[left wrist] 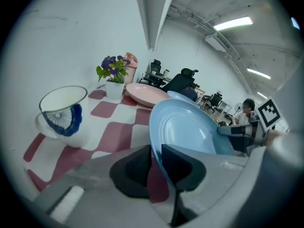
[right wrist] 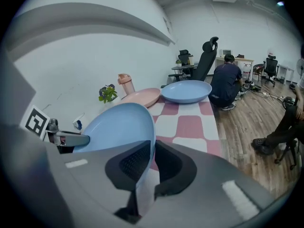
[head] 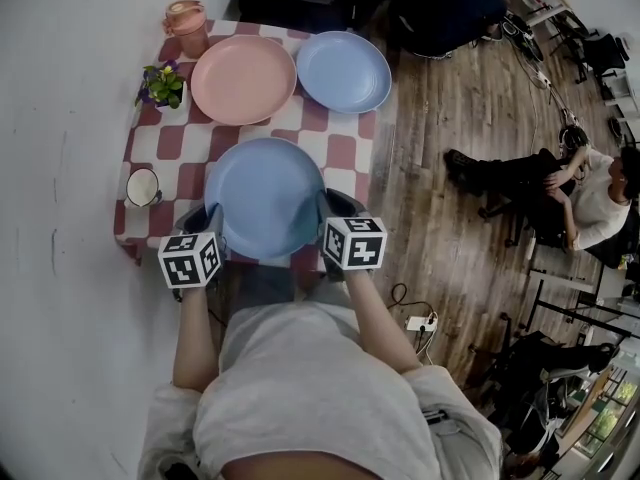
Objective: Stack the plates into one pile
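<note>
A light blue plate (head: 265, 196) is at the near edge of the checkered table (head: 345, 150), gripped on both sides. My left gripper (head: 212, 218) is shut on its left rim, the pads pinching the thin edge (left wrist: 156, 156). My right gripper (head: 328, 208) is shut on the opposite rim (right wrist: 152, 158). In both gripper views the plate (left wrist: 190, 127) (right wrist: 118, 125) tilts up from the cloth. A pink plate (head: 243, 78) lies at the far middle of the table. A second blue plate (head: 343, 71) lies to its right.
A white cup with a blue pattern (head: 143, 186) stands at the table's left edge, close to my left gripper. A small flower pot (head: 163, 85) and a pink tumbler (head: 188, 26) stand at the far left corner. A person (head: 560, 188) sits on the wooden floor at the right.
</note>
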